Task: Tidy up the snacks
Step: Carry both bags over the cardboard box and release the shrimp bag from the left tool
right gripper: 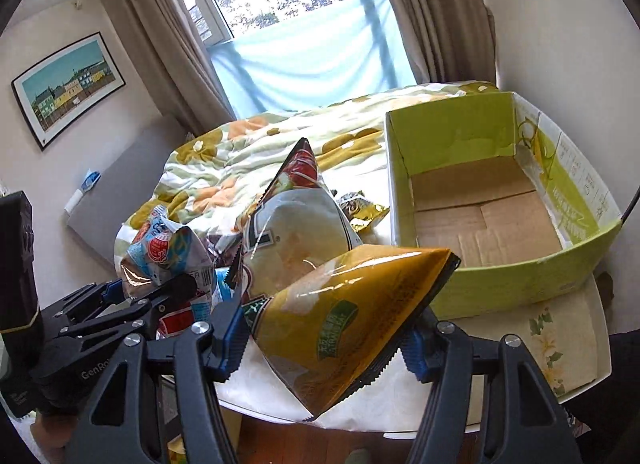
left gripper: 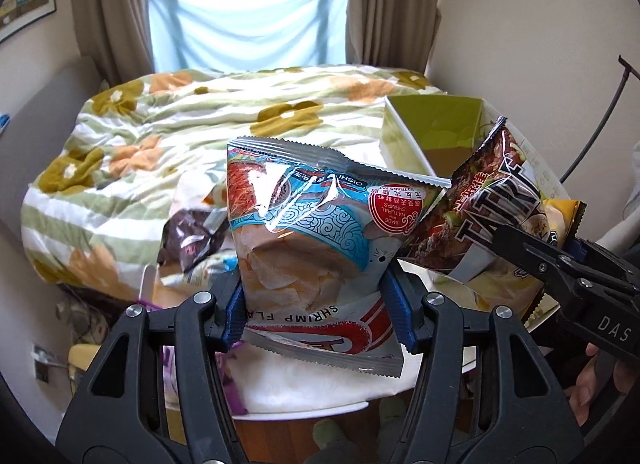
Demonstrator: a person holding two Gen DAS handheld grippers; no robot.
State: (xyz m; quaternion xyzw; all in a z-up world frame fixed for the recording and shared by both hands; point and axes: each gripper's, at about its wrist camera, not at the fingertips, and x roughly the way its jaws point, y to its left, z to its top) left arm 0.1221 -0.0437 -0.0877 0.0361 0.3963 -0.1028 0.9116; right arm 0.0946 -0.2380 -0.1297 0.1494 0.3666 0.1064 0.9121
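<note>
Right gripper clamped on yellow crinkled chip bag, lower centre of right wrist view. Open green cardboard box lies upper right, empty; right gripper nearer. Left gripper pinches blue-white shrimp cracker bag, box at upper right.

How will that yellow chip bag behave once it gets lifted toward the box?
The yellow chip bag looks puffy, so probably light. Its glossy film may slip between the right gripper fingers. The chips inside likely crush if squeezed hard.
</note>
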